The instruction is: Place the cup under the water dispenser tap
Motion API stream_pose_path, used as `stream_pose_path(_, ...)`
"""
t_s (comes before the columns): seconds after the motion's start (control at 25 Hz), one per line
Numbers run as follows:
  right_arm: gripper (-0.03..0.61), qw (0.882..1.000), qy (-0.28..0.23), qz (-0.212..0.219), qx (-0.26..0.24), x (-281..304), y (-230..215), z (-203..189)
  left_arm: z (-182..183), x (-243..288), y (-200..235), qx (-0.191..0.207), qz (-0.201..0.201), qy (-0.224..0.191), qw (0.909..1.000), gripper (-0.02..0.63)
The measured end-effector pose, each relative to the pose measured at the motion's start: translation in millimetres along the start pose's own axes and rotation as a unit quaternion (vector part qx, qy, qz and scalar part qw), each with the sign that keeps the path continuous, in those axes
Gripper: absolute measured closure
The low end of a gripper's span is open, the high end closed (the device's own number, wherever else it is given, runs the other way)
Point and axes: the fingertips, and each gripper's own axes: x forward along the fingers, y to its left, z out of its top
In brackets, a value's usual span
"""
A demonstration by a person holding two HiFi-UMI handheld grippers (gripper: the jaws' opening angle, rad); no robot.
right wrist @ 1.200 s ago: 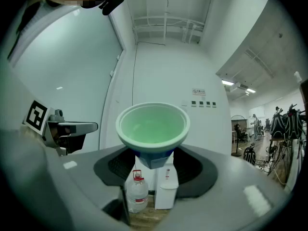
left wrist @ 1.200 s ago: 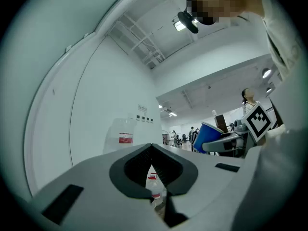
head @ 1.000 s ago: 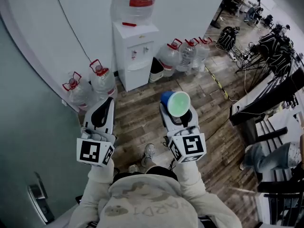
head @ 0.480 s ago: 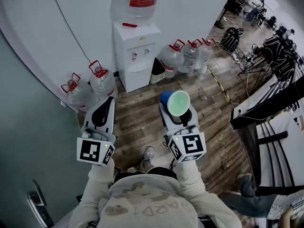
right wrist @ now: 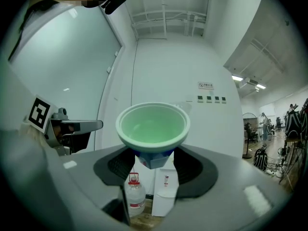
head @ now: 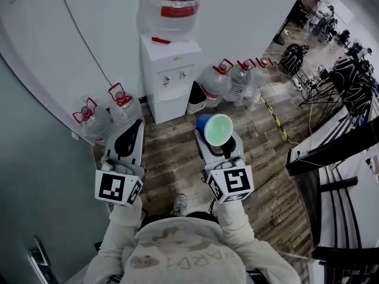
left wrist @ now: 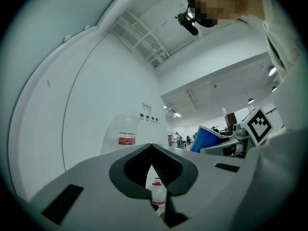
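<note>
A white water dispenser [head: 169, 78] with a big clear bottle [head: 173, 7] on top stands against the wall ahead. My right gripper [head: 216, 139] is shut on a blue cup [head: 216, 129] with a pale green inside, held upright with its mouth up. The cup hangs over the wood floor, short of the dispenser and to its right. In the right gripper view the cup [right wrist: 153, 129] sits between the jaws, with the dispenser [right wrist: 166, 189] low behind it. My left gripper [head: 127, 138] is level beside it, shut and empty. From the left gripper view [left wrist: 151, 148] the cup [left wrist: 208, 138] shows at the right.
Spare water jugs with red caps stand left [head: 103, 114] and right [head: 228, 78] of the dispenser, with a black bin [head: 196, 96] between. A grey door [head: 35, 188] is at my left. Tripods and dark gear [head: 349, 81] and a dark table edge [head: 331, 152] fill the right.
Both grippers and I have moved forward towards the dispenser, the cup still held. The person's legs at the lower right have left the picture.
</note>
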Motion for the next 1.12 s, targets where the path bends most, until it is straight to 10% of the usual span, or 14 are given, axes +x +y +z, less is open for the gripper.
stream_pose_path(1.12, 0.319, 1.0, 0.003, 0.022, 0.016, 114.0, -84.3, -22.3, -25.5, 136.2, 33.1, 0.008, 0.005, 0.004, 0.9999, 0.607)
